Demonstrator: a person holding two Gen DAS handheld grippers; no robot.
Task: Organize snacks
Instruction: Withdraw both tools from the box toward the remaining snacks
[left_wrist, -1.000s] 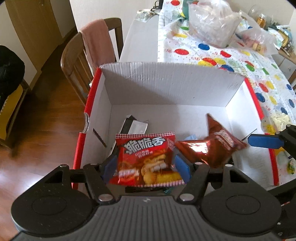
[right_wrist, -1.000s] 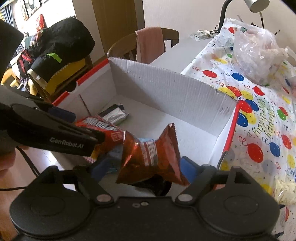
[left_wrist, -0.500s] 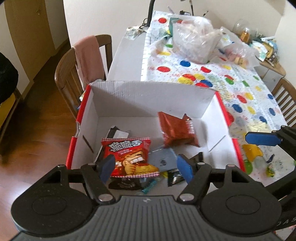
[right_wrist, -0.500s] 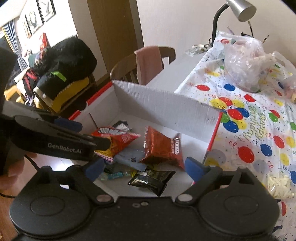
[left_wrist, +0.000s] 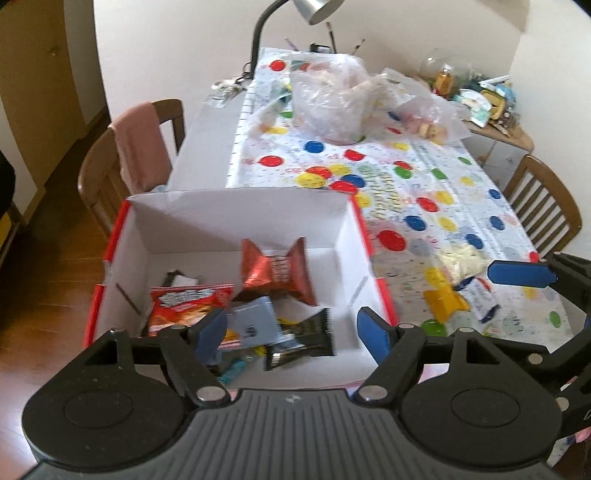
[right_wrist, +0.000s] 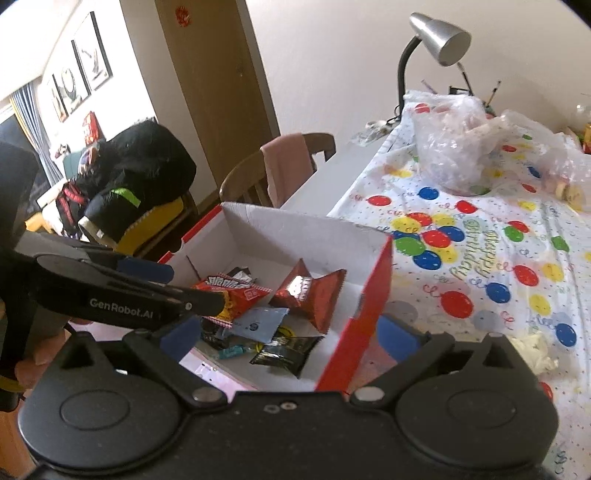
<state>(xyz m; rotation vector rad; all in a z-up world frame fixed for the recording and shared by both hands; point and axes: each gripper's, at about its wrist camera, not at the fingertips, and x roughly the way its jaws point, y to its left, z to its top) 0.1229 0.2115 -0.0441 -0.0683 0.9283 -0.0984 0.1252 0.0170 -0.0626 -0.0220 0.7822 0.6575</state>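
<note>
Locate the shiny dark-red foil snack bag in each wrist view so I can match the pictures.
Left wrist view: the shiny dark-red foil snack bag lies centre frame, toward the far wall inside the red-and-white cardboard box.
Right wrist view: it sits centre, near the box's right-hand red wall.
Shared landmark: the black foil packet on the bag's near side.

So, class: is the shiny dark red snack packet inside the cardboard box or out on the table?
Inside. The dark red packet lies on the floor of the box, among other snack packets, with no hand-held gripper holding it.
</note>
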